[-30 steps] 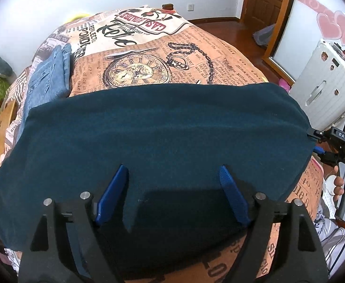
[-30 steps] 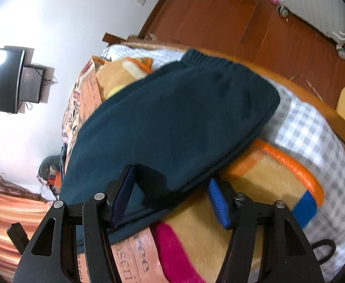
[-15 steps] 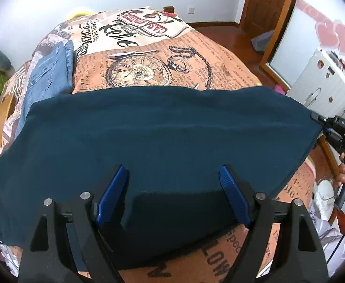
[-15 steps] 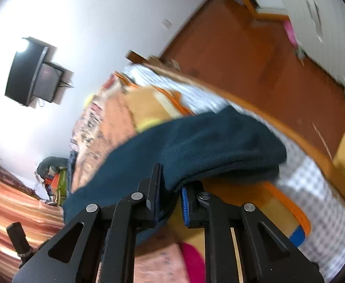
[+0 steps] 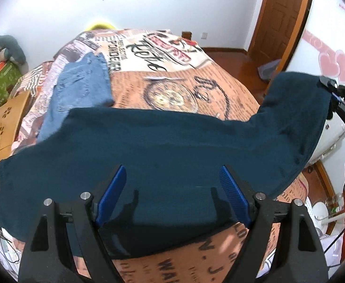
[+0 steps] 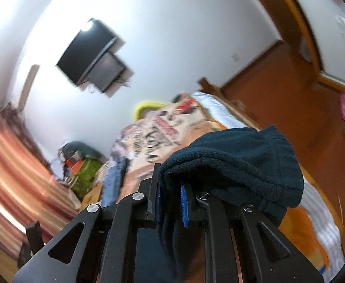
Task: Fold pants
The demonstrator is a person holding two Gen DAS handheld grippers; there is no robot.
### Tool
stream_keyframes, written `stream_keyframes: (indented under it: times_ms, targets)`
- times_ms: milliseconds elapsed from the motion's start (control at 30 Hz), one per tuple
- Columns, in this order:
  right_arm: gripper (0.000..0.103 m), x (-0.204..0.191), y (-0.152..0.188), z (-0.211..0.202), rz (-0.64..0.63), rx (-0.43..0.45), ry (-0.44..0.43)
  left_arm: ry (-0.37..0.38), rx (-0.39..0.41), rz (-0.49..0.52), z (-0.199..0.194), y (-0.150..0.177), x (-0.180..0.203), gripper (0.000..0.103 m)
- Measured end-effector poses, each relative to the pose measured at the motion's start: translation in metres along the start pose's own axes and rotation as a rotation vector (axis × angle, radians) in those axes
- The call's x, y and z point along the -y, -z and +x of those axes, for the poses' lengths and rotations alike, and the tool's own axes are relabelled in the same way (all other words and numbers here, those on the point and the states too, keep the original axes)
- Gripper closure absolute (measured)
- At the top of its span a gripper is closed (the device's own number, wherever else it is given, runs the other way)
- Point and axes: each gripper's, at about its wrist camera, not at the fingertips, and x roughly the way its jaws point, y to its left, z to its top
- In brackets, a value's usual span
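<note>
Dark teal pants (image 5: 163,146) lie across the near part of the bed. My left gripper (image 5: 172,193) is open and hovers just above the middle of them, blue pads (image 5: 112,194) spread wide. My right gripper (image 6: 171,202) is shut on the waistband end of the pants (image 6: 238,165) and holds it lifted off the bed. It also shows in the left wrist view (image 5: 337,99) at the far right, with the cloth raised into a hump there.
The bed has a newspaper-print cover (image 5: 172,70). Folded blue jeans (image 5: 78,89) lie at its left side. A wooden stool (image 5: 2,122) stands left, a white suitcase (image 5: 330,132) right. A TV (image 6: 89,54) hangs on the wall.
My right gripper has closed on the waistband end and lifted it up off the bed and inward. My left gripper stays open over the pants.
</note>
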Motion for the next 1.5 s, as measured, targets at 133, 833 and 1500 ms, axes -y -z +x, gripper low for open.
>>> stream_keyframes:
  times_ms: [133, 833, 1500]
  targets:
    - [0.091, -0.047, 0.003, 0.026, -0.1, -0.037, -0.066, -0.01, 0.036, -0.014, -0.017, 0.002, -0.022, 0.021]
    - [0.085, -0.162, 0.181, 0.154, -0.643, -0.619, -0.133, -0.04, 0.071, -0.191, -0.038, 0.029, -0.112, 0.021]
    - [0.065, -0.088, 0.089, 0.082, -0.502, -0.444, 0.022, 0.032, 0.016, 0.135, 0.026, -0.059, 0.035, 0.007]
